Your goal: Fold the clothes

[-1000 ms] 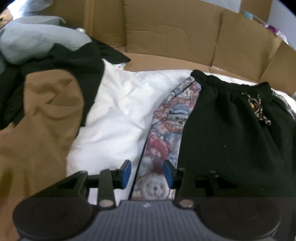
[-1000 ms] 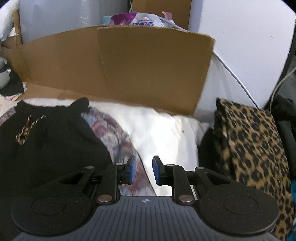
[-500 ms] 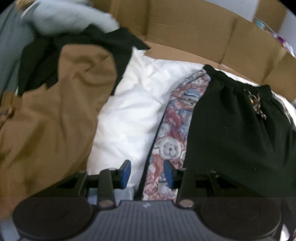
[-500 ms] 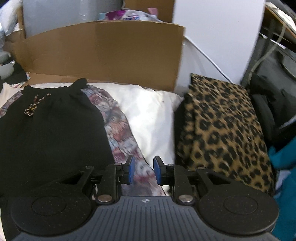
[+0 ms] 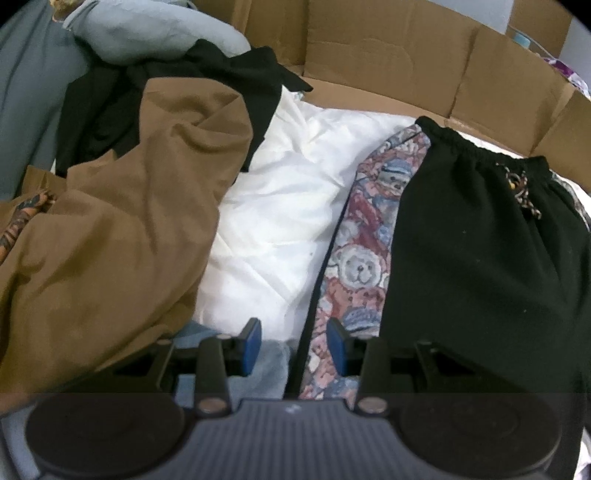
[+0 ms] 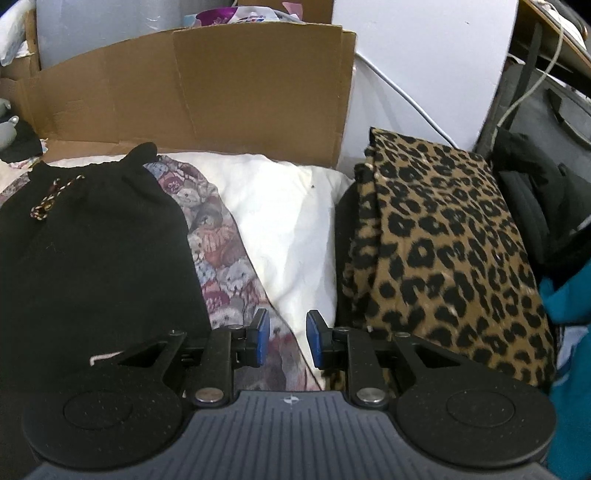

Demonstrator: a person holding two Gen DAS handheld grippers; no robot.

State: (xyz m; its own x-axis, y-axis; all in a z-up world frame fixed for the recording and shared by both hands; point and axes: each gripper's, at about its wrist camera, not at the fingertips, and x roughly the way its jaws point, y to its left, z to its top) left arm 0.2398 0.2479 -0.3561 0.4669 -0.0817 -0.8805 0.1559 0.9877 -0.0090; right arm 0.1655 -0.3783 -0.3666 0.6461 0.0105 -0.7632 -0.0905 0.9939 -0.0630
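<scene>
Black drawstring pants (image 5: 480, 251) (image 6: 88, 251) lie flat on a teddy-bear print cloth (image 5: 365, 251) (image 6: 221, 251) over a white sheet (image 5: 280, 206) (image 6: 291, 221). My left gripper (image 5: 294, 346) hovers open above the left edge of the bear cloth, nothing between its blue pads. My right gripper (image 6: 287, 343) hangs open over the right edge of the bear cloth and the sheet, also empty. A crumpled brown garment (image 5: 122, 229) heaps to the left, with black (image 5: 177, 96) and grey (image 5: 147, 33) clothes behind it.
Cardboard walls (image 5: 388, 62) (image 6: 192, 85) stand behind the work area. A folded leopard-print garment (image 6: 450, 243) lies at the right, with dark bags (image 6: 535, 206) and a teal cloth (image 6: 569, 295) beyond it. A white cable (image 6: 402, 92) runs down the wall.
The left gripper has drifted left, bringing more of the brown heap into view. The right gripper has drifted right, so the leopard garment now fills more of its view. Both stay open and empty.
</scene>
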